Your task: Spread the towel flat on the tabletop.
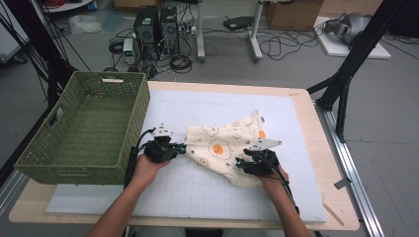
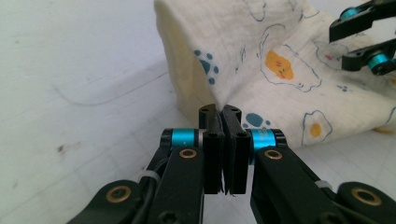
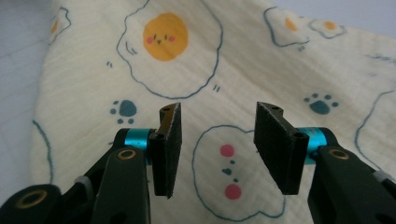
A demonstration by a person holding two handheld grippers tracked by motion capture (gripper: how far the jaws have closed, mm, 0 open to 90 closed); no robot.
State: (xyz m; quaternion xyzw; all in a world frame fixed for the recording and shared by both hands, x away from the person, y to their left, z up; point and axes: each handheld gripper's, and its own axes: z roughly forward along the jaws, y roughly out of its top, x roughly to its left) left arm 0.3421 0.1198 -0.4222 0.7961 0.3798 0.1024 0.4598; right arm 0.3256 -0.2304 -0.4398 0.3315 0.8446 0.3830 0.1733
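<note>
A cream cloth (image 1: 225,148) printed with fried eggs and blue paw marks lies crumpled on the white mat. My left gripper (image 1: 184,147) is at the cloth's left edge, and in the left gripper view the cloth (image 2: 261,70) rises in a fold out of my left gripper (image 2: 226,113), which is shut on its edge. My right gripper (image 1: 239,162) hovers over the cloth's near right part. In the right gripper view my right gripper (image 3: 217,116) stands open above the cloth (image 3: 196,56), with nothing between its pads. The right gripper's jaws also appear at the far right of the left gripper view.
A green woven basket (image 1: 86,128) stands at the table's left side, close to my left hand. The white gridded mat (image 1: 197,187) covers most of the wooden table (image 1: 326,163). Cables, computer cases and stands are on the floor beyond.
</note>
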